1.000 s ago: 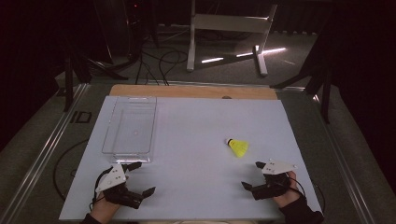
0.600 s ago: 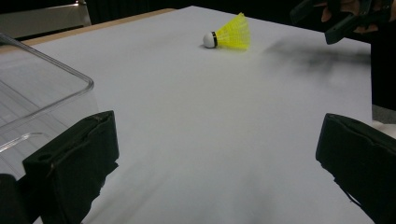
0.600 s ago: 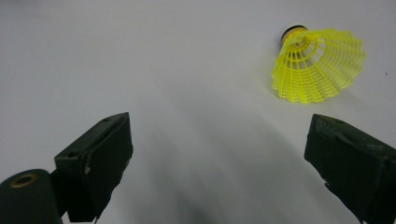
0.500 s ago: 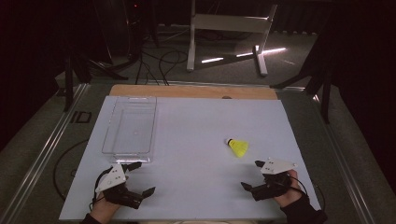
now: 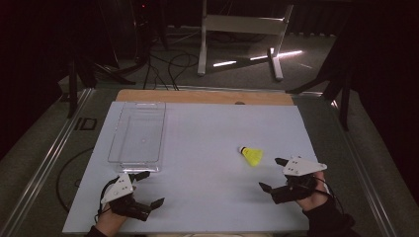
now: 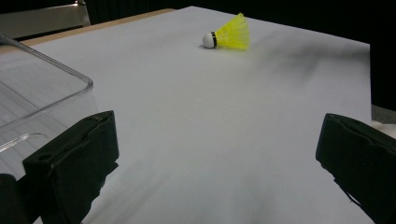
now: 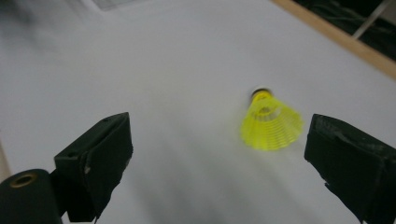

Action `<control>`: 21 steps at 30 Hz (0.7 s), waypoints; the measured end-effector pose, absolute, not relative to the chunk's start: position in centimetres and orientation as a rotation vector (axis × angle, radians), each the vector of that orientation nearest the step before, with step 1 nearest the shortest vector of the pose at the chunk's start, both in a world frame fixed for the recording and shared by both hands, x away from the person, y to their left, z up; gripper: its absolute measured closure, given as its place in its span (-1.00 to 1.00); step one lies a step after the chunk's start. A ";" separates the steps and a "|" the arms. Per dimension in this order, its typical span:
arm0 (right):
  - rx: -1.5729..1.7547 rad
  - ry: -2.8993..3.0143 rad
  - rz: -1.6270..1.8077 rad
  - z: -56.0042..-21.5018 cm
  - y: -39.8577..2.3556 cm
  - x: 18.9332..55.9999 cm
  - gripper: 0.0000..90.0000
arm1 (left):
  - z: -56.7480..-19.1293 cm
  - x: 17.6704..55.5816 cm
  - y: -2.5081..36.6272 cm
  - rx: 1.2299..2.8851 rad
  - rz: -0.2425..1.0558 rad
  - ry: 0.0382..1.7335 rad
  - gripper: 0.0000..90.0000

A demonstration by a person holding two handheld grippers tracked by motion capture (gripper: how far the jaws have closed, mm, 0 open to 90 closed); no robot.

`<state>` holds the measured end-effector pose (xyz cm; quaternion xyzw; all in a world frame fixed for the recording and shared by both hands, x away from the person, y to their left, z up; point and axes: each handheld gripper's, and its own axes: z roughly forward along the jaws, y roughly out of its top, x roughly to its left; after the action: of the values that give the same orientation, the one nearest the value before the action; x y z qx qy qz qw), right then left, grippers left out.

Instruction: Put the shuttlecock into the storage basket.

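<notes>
A yellow shuttlecock [image 5: 252, 155] with a white cork tip lies on its side on the white sheet, right of centre. My right gripper [image 5: 271, 174] stands open just below and to the right of it; in the right gripper view the shuttlecock [image 7: 269, 121] lies ahead between the spread jaws, skirt toward me. My left gripper [image 5: 146, 188] rests open near the front left, just below the clear plastic tray [image 5: 118, 154]. In the left gripper view the shuttlecock [image 6: 228, 35] lies far off and the tray's corner [image 6: 70, 80] is close on the left.
The white sheet [image 5: 207, 128] covers a wooden table whose far edge [image 5: 202, 96] shows bare. A metal rail [image 5: 47, 163] runs along the left side. Cables and a white stand [image 5: 237, 29] are on the dark floor beyond.
The right gripper has edged slightly up and left toward the shuttlecock. The left gripper has stayed in place.
</notes>
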<state>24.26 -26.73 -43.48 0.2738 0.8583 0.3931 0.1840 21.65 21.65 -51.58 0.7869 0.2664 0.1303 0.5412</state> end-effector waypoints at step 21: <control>0.697 2.363 1.124 -39.5 -25.9 26.1 -0.83 | -51.6 21.7 21.6 1.869 0.300 0.629 -0.99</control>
<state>26.06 -25.89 -39.48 0.2513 0.8523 0.4052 0.2151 21.67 21.61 -51.61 0.7871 0.2649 0.1264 0.5425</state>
